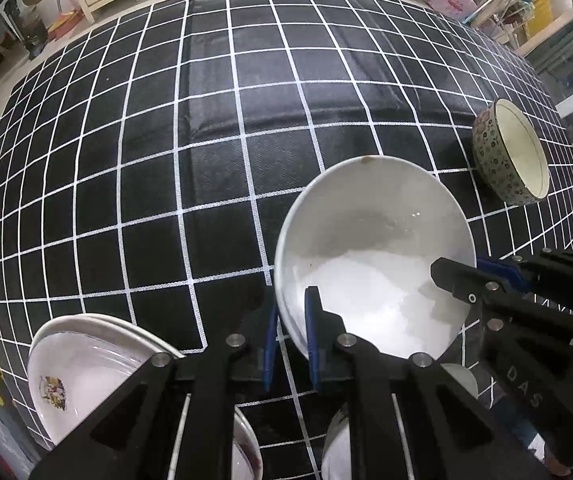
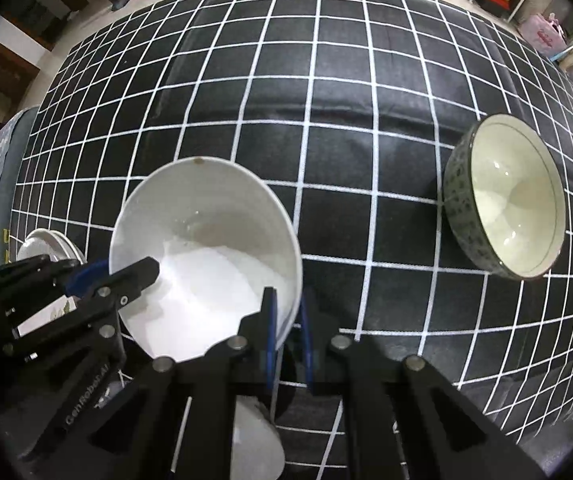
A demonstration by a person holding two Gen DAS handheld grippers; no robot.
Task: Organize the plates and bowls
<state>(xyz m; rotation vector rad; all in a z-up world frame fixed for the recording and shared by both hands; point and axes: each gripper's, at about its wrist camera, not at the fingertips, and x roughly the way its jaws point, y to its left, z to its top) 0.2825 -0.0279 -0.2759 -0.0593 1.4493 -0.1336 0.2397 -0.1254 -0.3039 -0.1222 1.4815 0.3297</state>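
Observation:
A plain white bowl [image 1: 374, 256] is held above the black checked tablecloth by both grippers at once. My left gripper [image 1: 292, 332] is shut on its left rim. My right gripper [image 2: 288, 328] is shut on its right rim; the bowl also shows in the right wrist view [image 2: 206, 256]. Each gripper shows in the other's view, the right one [image 1: 482, 280] and the left one [image 2: 98, 284]. A patterned bowl [image 2: 506, 200] with a cream inside stands to the right, also in the left wrist view [image 1: 510, 156]. Stacked white plates [image 1: 82, 372] lie at the near left.
Another white bowl [image 2: 256, 440] sits below the grippers near the table's front edge, also in the left wrist view [image 1: 460, 380]. The black tablecloth with a white grid [image 2: 326, 80] stretches far ahead. Furniture and shelves line the far wall and the right side.

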